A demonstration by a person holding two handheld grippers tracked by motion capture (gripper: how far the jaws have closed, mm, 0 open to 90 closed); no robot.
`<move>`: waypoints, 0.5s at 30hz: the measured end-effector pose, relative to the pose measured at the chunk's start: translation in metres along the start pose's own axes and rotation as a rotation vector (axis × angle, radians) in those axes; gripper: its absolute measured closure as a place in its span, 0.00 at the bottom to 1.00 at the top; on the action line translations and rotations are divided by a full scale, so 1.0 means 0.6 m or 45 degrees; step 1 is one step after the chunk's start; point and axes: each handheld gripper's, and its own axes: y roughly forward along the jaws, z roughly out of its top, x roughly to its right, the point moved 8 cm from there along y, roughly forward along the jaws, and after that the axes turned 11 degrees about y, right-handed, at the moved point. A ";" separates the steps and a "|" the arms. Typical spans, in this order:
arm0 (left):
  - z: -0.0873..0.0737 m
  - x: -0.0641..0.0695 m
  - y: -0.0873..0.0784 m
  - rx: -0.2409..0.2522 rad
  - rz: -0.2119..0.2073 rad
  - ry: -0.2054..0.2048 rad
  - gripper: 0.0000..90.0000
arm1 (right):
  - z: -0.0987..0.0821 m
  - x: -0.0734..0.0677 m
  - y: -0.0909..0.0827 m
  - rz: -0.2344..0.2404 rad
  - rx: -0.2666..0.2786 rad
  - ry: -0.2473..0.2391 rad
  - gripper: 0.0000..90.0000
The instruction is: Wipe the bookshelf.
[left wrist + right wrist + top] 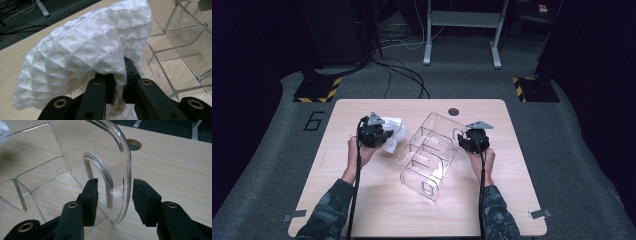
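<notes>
**White cloth gripped, organizer not yet clamped**

Left gripper (pixel 379 134) is clamped on the white waffle-weave cloth (pixel 85 50), lifted left of the clear acrylic organizer (pixel 428 152) mid-table. Right gripper (pixel 114 200) straddles the organizer's far-right end panel (pixel 117 170), pads not touching yet. Pinch that panel squarely to steady the organizer, then feed the cloth into a compartment.

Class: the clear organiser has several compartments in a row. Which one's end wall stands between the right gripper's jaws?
The farthest compartment of the clear acrylic organiser, nearest the table's round hole: its slotted end wall stands between the right gripper jaws.
</notes>
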 end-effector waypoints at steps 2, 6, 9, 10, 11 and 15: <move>0.002 0.000 0.001 -0.014 -0.016 0.007 0.93 | 0.001 0.001 0.000 -0.016 0.005 -0.002 0.65; 0.018 0.000 0.015 -0.011 -0.014 0.020 0.93 | 0.003 0.003 0.001 -0.023 0.023 -0.002 0.68; 0.027 0.000 0.022 -0.007 -0.023 0.024 0.93 | 0.003 0.004 0.001 -0.030 0.024 -0.007 0.70; 0.030 0.000 0.024 -0.010 -0.029 0.028 0.93 | 0.004 0.003 0.001 -0.029 0.027 -0.007 0.71; 0.033 -0.001 0.025 -0.010 -0.032 0.032 0.93 | 0.004 0.002 0.002 -0.023 0.027 -0.015 0.73; 0.044 -0.001 0.031 0.002 -0.030 0.034 0.93 | 0.004 -0.002 0.002 -0.027 0.027 -0.028 0.77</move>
